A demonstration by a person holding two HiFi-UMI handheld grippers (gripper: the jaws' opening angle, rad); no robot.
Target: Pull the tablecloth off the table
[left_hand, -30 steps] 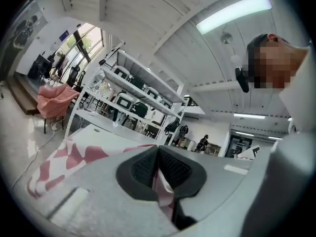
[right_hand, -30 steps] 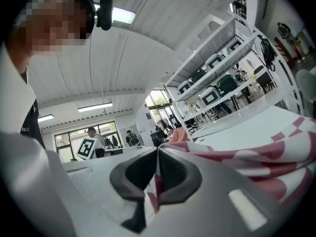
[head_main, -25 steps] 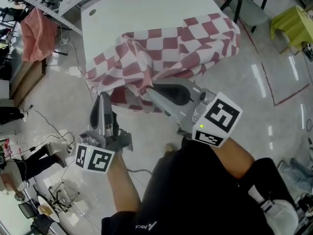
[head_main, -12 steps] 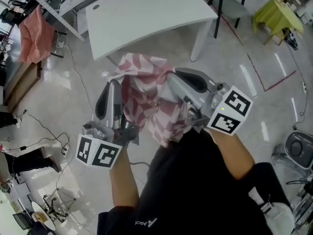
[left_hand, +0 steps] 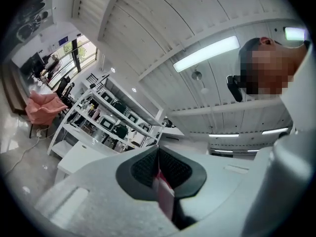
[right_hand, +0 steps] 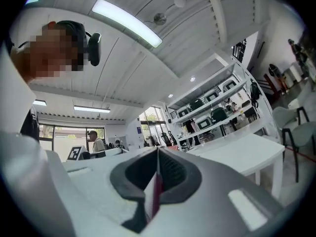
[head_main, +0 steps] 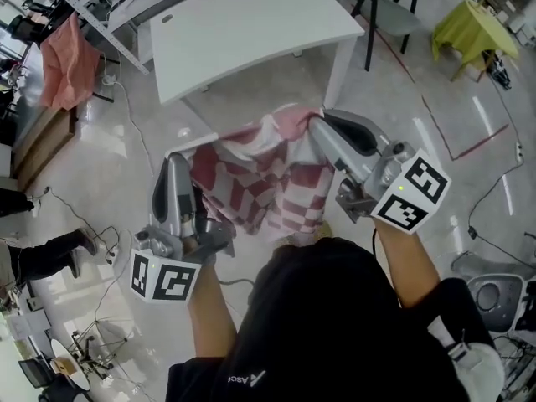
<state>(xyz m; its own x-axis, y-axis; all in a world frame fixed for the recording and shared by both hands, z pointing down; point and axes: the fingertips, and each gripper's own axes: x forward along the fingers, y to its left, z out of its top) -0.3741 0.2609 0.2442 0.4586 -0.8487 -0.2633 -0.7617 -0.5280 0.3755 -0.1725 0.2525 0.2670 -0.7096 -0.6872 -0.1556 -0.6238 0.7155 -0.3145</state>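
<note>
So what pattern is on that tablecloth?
The tablecloth is a red-and-white check, clearest in the head view.

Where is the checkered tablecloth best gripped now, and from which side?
Its upper edge, one end per tool, coming from the person's side. The tablecloth hangs limp between left tool and right tool, both shut on thin folds of that edge.

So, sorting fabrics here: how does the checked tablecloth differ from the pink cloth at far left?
The tablecloth is red-and-white checked; the pink cloth is plain. The tablecloth hangs between the left gripper and right gripper, off the table; the pink cloth drapes by the shelves. Both are crumpled.
</note>
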